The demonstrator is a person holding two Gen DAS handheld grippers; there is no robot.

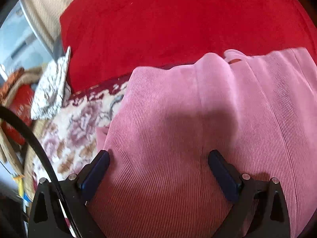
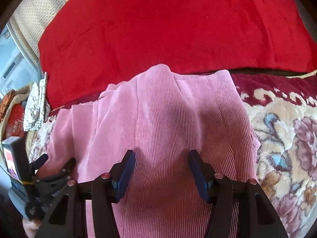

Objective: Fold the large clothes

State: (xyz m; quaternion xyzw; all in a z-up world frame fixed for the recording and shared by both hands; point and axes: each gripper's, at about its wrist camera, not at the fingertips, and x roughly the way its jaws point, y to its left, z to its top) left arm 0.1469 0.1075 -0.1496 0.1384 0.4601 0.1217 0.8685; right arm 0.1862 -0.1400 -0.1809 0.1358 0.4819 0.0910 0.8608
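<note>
Dark blue pads of the right gripper stand apart over ribbed pink cloth, jaws about half spread, with nothing pinched between them; the fabric simply passes beneath. Whether the tips press into the cloth I cannot tell. To the left, the left gripper hangs wider open over the same pink garment, and it too has hold of nothing.

That garment lies on a floral rug, its long axis running away from the two grippers toward a red blanket spread across the far side. Its ribbing follows that same line. Its far edge bunches into soft humps where rug and blanket meet, just touching the blanket's near border in the right wrist view. A narrower pink flap shows at the left side, partly under the main panel. Which piece of clothing this is stays unclear, since the near end is cut off below both views and no collar or cuff is plain.

Shadows darken the middle of the cloth. At far left a black-and-white patterned cloth lies beside the blanket's corner; beyond it the clutter is too blurred to name. A black cable curves across the left wrist view.
</note>
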